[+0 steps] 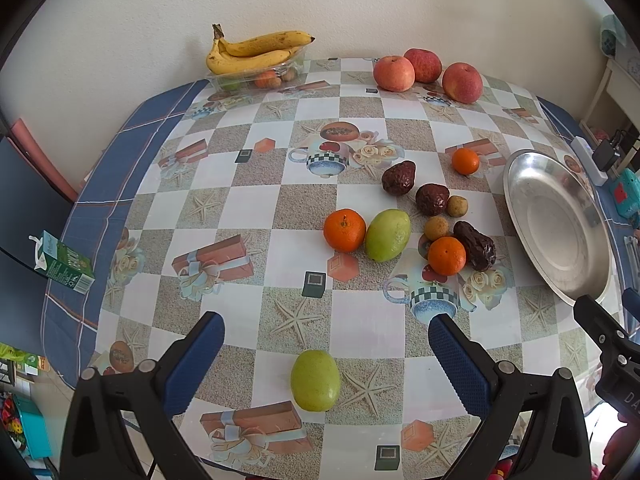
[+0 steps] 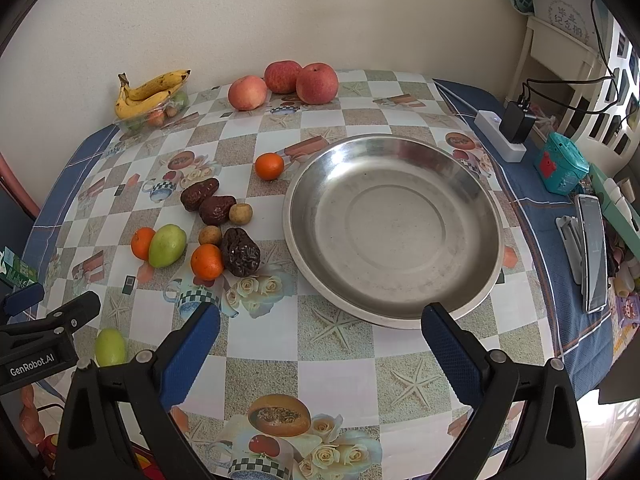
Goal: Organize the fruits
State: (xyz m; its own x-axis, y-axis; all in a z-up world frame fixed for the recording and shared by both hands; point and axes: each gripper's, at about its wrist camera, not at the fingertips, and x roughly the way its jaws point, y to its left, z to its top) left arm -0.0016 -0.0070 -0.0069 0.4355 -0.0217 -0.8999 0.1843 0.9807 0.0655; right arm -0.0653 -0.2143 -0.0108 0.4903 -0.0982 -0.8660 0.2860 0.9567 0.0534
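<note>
Fruit lying scattered mid-table: oranges (image 1: 344,230), a green fruit (image 1: 387,235), dark dates (image 1: 432,199) and small brown longans (image 1: 437,228), all clustered left of the steel bowl (image 2: 472,216) sitting near the table's right edge. Apples (image 1: 393,73) resting along the far edge, bananas (image 1: 252,54) at the far left corner. Another green fruit (image 1: 315,380) lying near the front edge, between the spread fingers of the left gripper (image 1: 326,344). Right gripper (image 2: 320,332) hovering released, holding nothing, before the bowl.

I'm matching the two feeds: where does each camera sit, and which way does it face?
Left wrist: on the left gripper, facing a green fruit; its blue fingers show.
Right wrist: on the right gripper, facing the empty metal plate; the left gripper shows at left.
Shared: bananas, apples, oranges.
</note>
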